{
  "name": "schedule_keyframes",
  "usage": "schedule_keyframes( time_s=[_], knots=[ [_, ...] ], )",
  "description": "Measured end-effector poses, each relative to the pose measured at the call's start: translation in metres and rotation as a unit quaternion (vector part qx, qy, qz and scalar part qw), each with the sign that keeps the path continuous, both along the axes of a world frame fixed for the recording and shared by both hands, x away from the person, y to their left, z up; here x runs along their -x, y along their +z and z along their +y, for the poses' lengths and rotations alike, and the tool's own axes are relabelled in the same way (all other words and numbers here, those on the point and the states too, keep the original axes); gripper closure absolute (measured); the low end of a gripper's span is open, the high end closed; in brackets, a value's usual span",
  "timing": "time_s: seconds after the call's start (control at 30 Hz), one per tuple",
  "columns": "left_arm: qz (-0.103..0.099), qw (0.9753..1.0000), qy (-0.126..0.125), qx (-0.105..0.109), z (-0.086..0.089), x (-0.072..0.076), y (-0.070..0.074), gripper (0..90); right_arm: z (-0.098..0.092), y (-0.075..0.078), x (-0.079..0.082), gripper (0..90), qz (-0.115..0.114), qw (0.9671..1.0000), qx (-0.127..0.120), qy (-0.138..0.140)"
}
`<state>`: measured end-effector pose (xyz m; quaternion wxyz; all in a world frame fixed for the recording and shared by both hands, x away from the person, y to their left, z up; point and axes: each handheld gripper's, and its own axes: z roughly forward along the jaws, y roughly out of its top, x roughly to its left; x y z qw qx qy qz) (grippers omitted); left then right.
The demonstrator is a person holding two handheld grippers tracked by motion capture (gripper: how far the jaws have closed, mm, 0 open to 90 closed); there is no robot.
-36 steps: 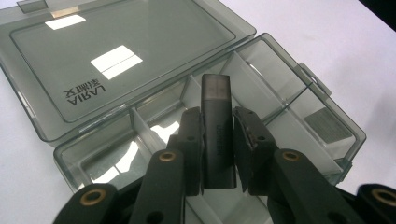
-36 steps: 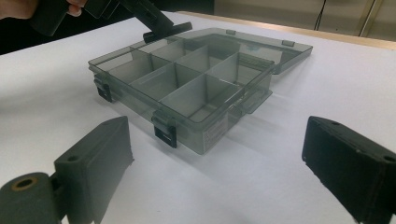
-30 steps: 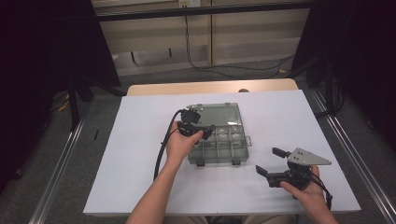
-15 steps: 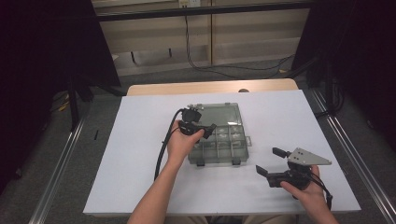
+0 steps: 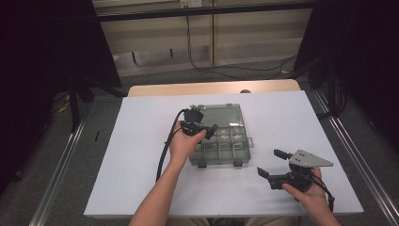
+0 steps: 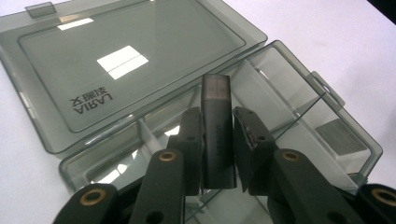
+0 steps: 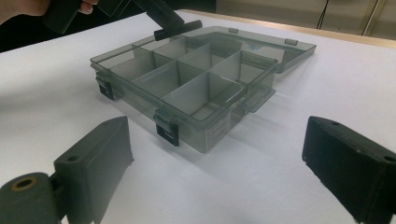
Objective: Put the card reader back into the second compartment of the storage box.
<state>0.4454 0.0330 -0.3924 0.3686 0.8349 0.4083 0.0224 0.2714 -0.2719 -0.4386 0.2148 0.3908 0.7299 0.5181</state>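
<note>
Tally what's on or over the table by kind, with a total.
Grippers: 2, the left gripper and the right gripper
Clear boxes: 1, the box, its lid open
Dark sticks: 1, the stick, held in the left gripper over the box
Total: 4

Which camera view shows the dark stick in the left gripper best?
The left gripper view: the stick stands close up, clamped between the jaws above the box. The right gripper view shows its tip far off; the high view shows a small dark shape.
</note>
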Motion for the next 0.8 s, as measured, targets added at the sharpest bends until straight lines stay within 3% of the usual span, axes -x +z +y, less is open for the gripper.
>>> schedule_keyframes(
  time_s=[0.8],
  knots=[
    [0.001, 0.9999, 0.011, -0.012, -0.0065, -0.0025, -0.0045, 73.6, 0.0003, 0.0013, 0.0008, 7.8, -0.003, 1.0, -0.001, 0.0]
  ],
)
